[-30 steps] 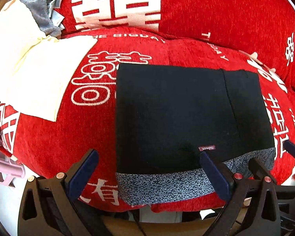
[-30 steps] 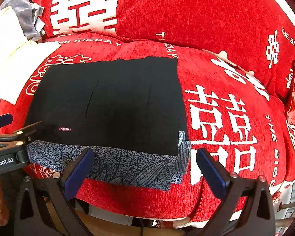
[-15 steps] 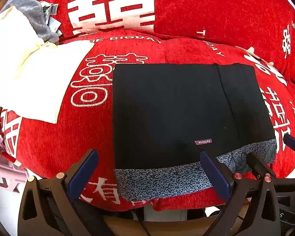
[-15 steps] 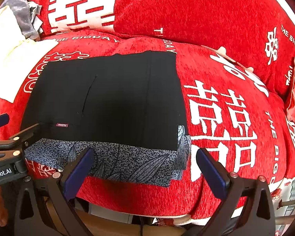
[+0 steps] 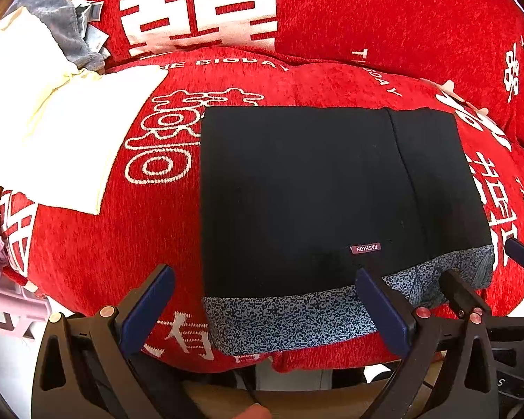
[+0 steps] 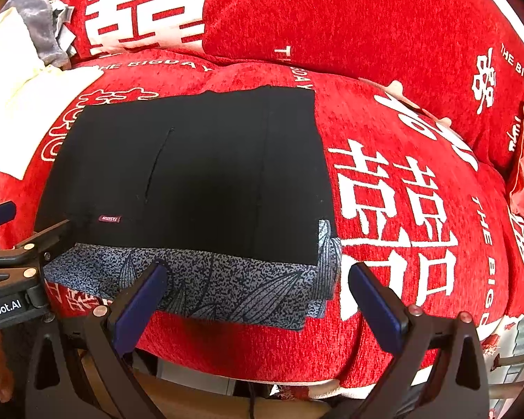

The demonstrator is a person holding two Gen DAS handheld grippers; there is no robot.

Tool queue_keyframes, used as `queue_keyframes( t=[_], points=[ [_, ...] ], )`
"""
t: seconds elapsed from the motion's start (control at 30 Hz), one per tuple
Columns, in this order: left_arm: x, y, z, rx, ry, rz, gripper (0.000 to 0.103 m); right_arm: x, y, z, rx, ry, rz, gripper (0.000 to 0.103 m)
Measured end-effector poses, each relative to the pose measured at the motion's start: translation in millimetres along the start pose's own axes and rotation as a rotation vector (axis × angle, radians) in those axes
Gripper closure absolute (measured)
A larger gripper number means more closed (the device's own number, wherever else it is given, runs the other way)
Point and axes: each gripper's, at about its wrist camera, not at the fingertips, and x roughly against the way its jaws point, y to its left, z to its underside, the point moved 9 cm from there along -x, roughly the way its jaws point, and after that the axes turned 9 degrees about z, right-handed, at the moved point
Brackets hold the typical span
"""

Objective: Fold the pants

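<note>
Broadly, from the biggest thing down:
Sofa: a red sofa (image 5: 87, 262) with white characters fills both views; its seat cushion bulges, and its front edge curves away just ahead of the grippers.
Pants: the black pants (image 5: 297, 192) lie folded into a flat rectangle on the seat, straight edges left, right and back; a blue-grey patterned layer (image 6: 209, 286) sticks out along the near edge and past the near right corner.
Open room: bare red fabric lies to the right of the pants in the right wrist view, and a narrower strip to their left.
Cream cloth: a cream cloth (image 5: 52, 132) lies at the seat's left, apart from the pants, with grey cloth (image 5: 63, 31) behind it.
Left gripper: the left gripper (image 5: 262, 310) sits at the near edge, jaws wide apart, right jaw over the patterned band.
Right gripper: the right gripper (image 6: 255, 303) sits by the near right corner, jaws wide apart, holding nothing.
Label: a small maroon label (image 5: 365, 248) sits near the black layer's front edge.
</note>
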Motion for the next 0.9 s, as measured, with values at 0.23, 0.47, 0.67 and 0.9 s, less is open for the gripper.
queue_keyframes(
  t=[0.23, 0.47, 0.67, 0.9],
  points=[
    [-1.0, 1.5, 0.7, 0.000, 0.005, -0.001, 0.000, 0.1, 0.4, -0.1, -0.002, 0.000, 0.000, 0.000],
    [-1.2, 1.6, 1.8, 0.004, 0.009, 0.004, 0.000, 0.5, 0.5, 0.0, -0.002, 0.000, 0.000, 0.000],
    [-1.4, 2.7, 1.9, 0.005, 0.013, 0.009, 0.000, 0.6, 1.6, 0.3, -0.004, 0.001, 0.001, 0.000],
    [-0.4, 1.8, 5.2, 0.001, 0.016, 0.007, 0.000, 1.9, 1.1, 3.7, -0.001, 0.005, -0.008, 0.000]
  ],
)
